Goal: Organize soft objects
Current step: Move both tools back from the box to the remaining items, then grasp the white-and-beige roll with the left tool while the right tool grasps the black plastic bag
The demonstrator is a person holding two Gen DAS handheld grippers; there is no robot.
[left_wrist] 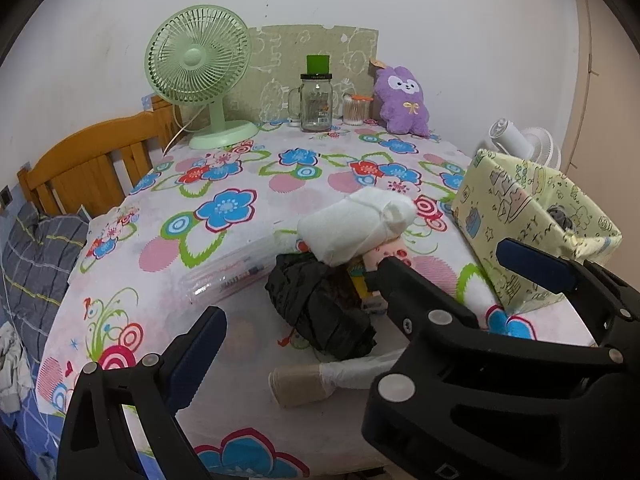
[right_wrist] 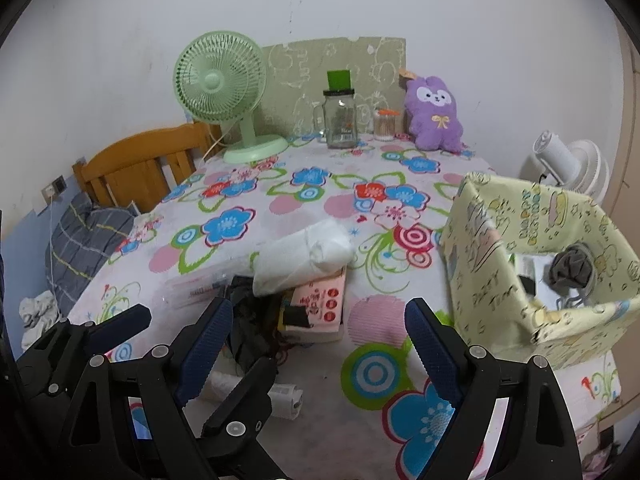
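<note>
I see a matt printed cloth covering the table, a crinkled glossy black plastic bag, a clear glass jar, a fuzzy purple plush toy, and a varnished wooden bedframe.

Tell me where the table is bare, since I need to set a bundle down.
Bare cloth lies in mid-table, between the green fan, the glass jar and the white bundle; also near the front edge, left of the yellow fabric box. It is crowded around the black bag and pink box.
</note>
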